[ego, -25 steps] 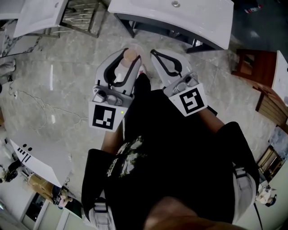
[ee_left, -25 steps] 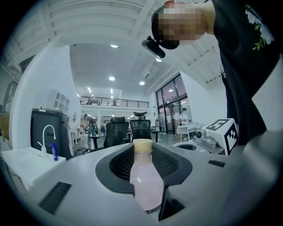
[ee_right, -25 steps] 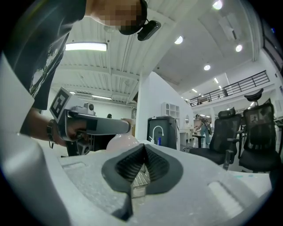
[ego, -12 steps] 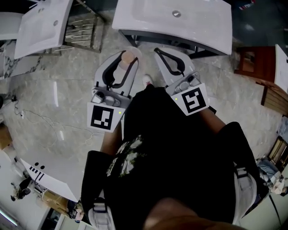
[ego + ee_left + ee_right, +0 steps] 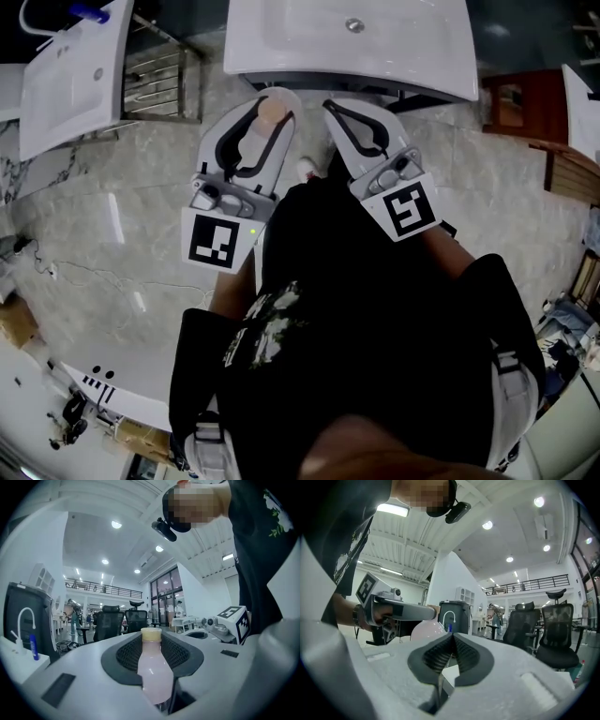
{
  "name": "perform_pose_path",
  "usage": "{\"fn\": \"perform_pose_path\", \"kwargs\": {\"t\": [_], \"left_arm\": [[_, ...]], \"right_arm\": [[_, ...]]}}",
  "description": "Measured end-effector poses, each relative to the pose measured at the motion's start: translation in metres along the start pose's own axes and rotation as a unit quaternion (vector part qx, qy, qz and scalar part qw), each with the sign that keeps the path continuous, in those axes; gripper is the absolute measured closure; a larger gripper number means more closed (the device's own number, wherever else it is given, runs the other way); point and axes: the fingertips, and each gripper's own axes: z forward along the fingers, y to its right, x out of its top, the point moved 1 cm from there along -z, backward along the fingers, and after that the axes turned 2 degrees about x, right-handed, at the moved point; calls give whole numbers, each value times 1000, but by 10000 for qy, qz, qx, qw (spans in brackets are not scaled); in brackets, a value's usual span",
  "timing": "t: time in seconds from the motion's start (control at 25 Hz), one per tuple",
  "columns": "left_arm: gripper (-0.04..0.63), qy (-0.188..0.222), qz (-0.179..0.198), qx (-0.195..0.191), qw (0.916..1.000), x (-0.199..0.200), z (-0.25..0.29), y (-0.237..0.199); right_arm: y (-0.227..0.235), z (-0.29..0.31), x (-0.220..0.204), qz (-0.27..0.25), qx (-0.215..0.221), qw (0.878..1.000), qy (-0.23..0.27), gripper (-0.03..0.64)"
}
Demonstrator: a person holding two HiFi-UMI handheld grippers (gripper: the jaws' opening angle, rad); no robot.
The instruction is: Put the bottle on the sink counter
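Left hand-held gripper: it is grasping the bottle, with both jaws pressing on the pale pink body from either side. The bottle is lying along the jaws, its yellowish cap pointing away from the camera towards the jaw tips. In the head view this hand-held gripper is hovering over the marble floor, its tips reaching close to the front edge of the sink desk. The bottle is therefore sitting in the grip, off the sink desk and near that front edge. The marker cube is facing up at the rear of the left unit.

Right hand-held gripper: it is clenched, the ribbed pads meeting at the tips with nothing between them. In the head view it is hanging just beside the left one, also near the front edge of the sink desk.

Surroundings: the drain is showing in the white basin. A second sink unit is standing to the left, well apart. Wooden furniture is standing to the right. The person's black shirt is filling the lower frame. Office chairs are showing in the right gripper view.
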Motion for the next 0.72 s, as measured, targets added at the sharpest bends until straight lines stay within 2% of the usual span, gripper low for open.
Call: {"fn": "perform_pose_path", "kwargs": {"t": [0.24, 0.72], "left_arm": [[460, -138, -91, -59, 9998, -5, 26, -17], [460, -80, 8, 288, 9996, 9, 96, -48]], "right_arm": [[25, 22, -2, 119, 10, 9999, 45, 620], [104, 57, 0, 122, 286, 9993, 214, 620]]}}
